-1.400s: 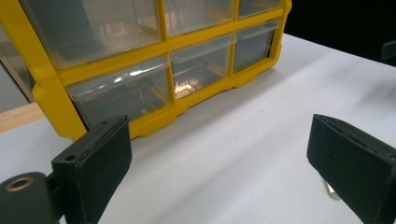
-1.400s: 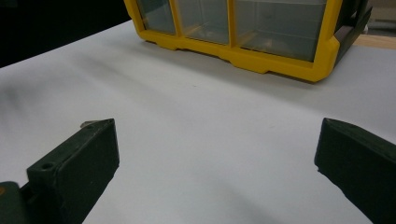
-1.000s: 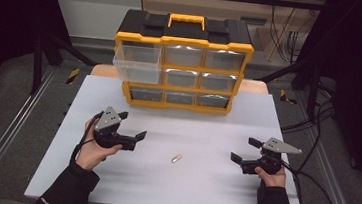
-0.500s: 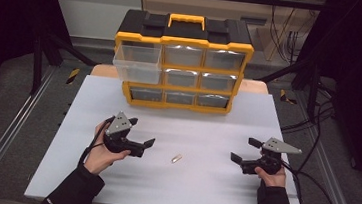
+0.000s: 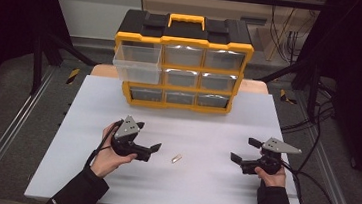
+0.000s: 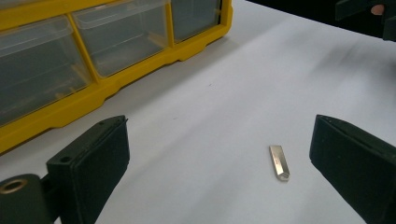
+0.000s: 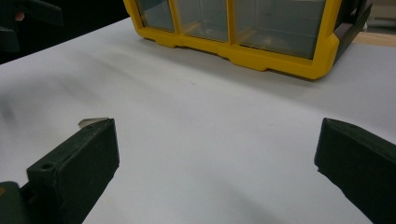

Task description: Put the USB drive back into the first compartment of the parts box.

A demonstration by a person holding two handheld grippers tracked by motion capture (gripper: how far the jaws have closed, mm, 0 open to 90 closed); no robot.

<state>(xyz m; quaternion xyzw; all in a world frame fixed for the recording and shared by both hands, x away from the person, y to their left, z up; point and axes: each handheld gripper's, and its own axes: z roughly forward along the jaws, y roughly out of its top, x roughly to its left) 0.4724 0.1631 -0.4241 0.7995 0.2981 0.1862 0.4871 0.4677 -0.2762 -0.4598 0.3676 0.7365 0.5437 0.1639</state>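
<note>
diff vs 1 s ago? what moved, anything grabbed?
The left tool slid right across the table toward the small metal piece, jaws open, and now sits just short of it. Nothing was taken hold of or let go. The right tool, the metal piece and the yellow drawer cabinet with its top-left drawer pulled out stayed as they were.

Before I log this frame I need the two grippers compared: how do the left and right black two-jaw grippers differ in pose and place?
The left black two-jaw gripper lies close to the small flat metal piece, which sits between its jaws in its own view; the right black two-jaw gripper is well away from the piece. The left points right across the white tabletop; the right points left. Both are open and hold nothing.
</note>
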